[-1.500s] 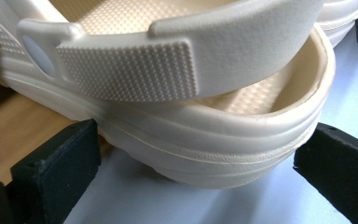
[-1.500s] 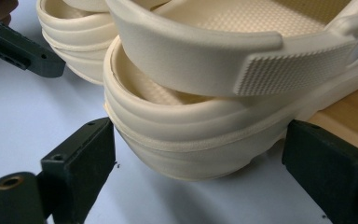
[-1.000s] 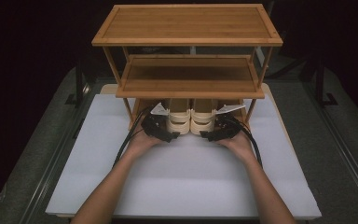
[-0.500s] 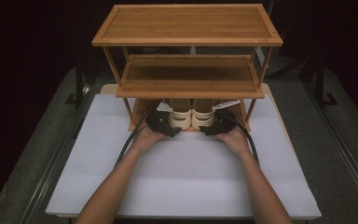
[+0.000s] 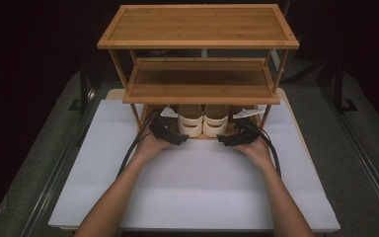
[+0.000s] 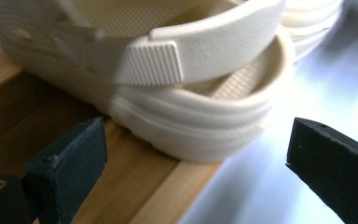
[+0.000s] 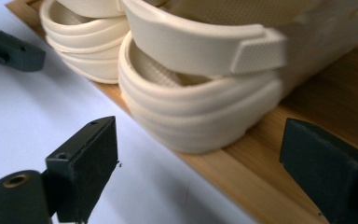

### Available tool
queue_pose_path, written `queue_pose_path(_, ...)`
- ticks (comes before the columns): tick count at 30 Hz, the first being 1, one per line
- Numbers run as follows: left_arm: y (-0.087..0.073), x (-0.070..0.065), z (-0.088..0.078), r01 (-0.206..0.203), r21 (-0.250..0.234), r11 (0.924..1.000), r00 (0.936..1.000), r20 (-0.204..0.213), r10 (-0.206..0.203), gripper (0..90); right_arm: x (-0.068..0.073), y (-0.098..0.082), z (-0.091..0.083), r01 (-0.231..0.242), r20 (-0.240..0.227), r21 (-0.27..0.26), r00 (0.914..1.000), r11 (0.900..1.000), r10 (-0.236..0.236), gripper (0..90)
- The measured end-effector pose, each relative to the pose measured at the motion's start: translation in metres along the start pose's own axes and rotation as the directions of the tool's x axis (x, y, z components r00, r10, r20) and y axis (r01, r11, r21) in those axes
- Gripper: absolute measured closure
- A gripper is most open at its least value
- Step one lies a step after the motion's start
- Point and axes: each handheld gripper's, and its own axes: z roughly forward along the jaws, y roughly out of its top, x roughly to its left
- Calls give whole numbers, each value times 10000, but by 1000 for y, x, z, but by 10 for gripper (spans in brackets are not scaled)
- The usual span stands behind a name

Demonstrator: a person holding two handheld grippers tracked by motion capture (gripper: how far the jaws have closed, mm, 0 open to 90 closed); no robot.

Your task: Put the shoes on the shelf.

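Cream sandals, moulded with ribbed soles and textured heel straps, sit side by side on the bottom shelf of a bamboo rack, heels at its near edge above the white mat. Left gripper and right gripper flank the heels, each with black jaws spread wide, holding nothing.

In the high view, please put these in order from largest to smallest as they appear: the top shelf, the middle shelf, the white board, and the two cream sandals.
1. White board
2. Top shelf
3. Middle shelf
4. Left sandal and right sandal: they look alike, partly hidden under the middle shelf, so unranked.
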Motion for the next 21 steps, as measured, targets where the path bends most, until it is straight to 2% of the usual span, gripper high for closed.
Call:
queue_pose_path(2,-3,-1,-7,132,30,9999,9999,10,-132,45,0,-3,-4,30,-11,-63,10000,10000,-30,111)
queue_pose_path(3,-7,-2,-16,-109,60,9999,9999,29,109,45,0,-9,-12,134,81,-141,9999,9998,-133,110)
queue_pose_path(5,-10,-3,-22,-128,18,9999,9999,61,128,45,1,-12,-17,129,126,-166,9998,9998,-127,110)
queue_pose_path(6,-12,-4,-26,-197,88,9998,9998,58,197,46,1,-19,-27,169,234,-236,9996,9996,-163,103)
queue_pose_path(7,-15,-5,-31,-144,40,9999,9999,17,144,46,1,-19,-27,169,234,-236,9996,9996,-163,103)
queue_pose_path(8,-21,-7,-42,-32,-12,10000,10000,-17,32,46,1,-27,-37,205,314,-323,9993,9993,-195,103)
queue_pose_path(9,-21,-7,-42,-32,-12,10000,10000,-17,32,46,1,-32,-42,201,357,-355,9992,9992,-188,103)
queue_pose_path(11,-28,-10,-52,164,-119,9998,9999,25,-163,46,0,-37,-47,195,370,-411,9992,9990,-180,103)
queue_pose_path(13,-35,-13,-64,58,-93,9999,10000,-69,-58,46,-1,-46,-55,170,394,-430,9991,9989,-153,101)
queue_pose_path(14,-39,-15,-71,44,-170,9998,9999,-106,-46,46,-1,-53,-65,169,418,-413,9990,9990,-151,95)
queue_pose_path(16,-49,-18,-83,-27,-251,9997,9998,-219,21,47,0,-56,-69,147,503,-356,9986,9993,-129,93)
queue_pose_path(18,-66,-23,-99,-142,-69,9999,9992,-385,139,51,2,-67,-85,274,649,-376,9976,9989,-249,93)
queue_pose_path(19,-66,-23,-99,-142,-69,9999,9992,-385,139,51,2,-67,-85,274,649,-376,9976,9989,-249,93)
queue_pose_path(21,-82,-26,-113,-190,-38,9998,9983,-556,187,51,4,-76,-94,232,693,-349,9974,9991,-208,93)
